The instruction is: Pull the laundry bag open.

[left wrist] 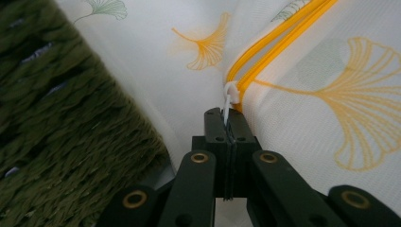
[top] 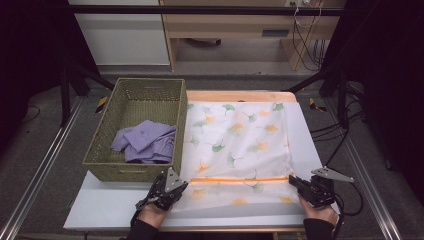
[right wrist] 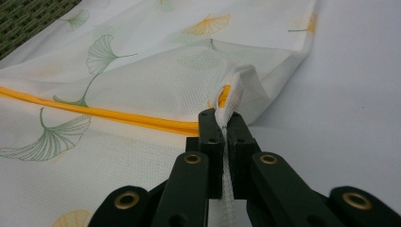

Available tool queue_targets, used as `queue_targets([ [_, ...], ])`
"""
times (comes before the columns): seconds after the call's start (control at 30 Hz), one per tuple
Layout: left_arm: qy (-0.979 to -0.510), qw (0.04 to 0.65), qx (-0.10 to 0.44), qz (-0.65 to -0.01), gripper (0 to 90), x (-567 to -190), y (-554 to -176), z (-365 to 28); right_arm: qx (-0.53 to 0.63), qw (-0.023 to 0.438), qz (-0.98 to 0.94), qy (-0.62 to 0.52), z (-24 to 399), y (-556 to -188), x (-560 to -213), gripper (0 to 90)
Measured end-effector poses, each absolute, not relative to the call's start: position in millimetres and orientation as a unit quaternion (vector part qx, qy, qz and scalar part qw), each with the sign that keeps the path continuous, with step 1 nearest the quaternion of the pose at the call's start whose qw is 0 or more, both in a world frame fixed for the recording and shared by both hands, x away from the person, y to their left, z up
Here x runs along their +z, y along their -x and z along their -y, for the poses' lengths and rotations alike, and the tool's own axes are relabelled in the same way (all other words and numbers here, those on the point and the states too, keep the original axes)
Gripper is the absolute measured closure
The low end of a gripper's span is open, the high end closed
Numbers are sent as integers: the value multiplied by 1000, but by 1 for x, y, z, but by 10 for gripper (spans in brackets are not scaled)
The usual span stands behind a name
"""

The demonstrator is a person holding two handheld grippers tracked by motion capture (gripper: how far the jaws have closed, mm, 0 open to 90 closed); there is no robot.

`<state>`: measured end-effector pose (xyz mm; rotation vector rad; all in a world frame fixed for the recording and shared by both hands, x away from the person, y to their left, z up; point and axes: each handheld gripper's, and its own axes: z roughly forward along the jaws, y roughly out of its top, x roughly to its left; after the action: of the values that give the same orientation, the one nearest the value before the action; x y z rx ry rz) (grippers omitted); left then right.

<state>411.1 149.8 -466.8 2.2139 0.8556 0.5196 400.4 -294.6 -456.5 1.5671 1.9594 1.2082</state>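
A white mesh bag (top: 240, 145) printed with green and orange ginkgo leaves lies flat on the table, an orange zipper (top: 240, 178) running across it near the front. My left gripper (top: 176, 192) sits at the zipper's left end, shut on the white zipper pull (left wrist: 228, 101). At the zipper's right end my right gripper (top: 295, 183) is shut on a fold of the bag's edge (right wrist: 230, 97). In the right gripper view the mesh cloth runs down between the jaws. A person's hands hold both grippers from the table's front edge.
A green woven basket (top: 105, 160) stands left of the bag with purple cloth (top: 145, 142) inside; its wall (left wrist: 61, 123) is close beside my left gripper. The white table top (top: 115, 207) shows in front. Cables and metal frame rails lie along both sides.
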Motion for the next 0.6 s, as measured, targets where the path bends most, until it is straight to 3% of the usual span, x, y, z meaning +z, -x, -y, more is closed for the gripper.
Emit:
queue_targets([
  [0.6, -860, 342, 190, -328, 891, -467, -412, -157, 433, 170, -689, -556, 295, -400, -457, 880],
])
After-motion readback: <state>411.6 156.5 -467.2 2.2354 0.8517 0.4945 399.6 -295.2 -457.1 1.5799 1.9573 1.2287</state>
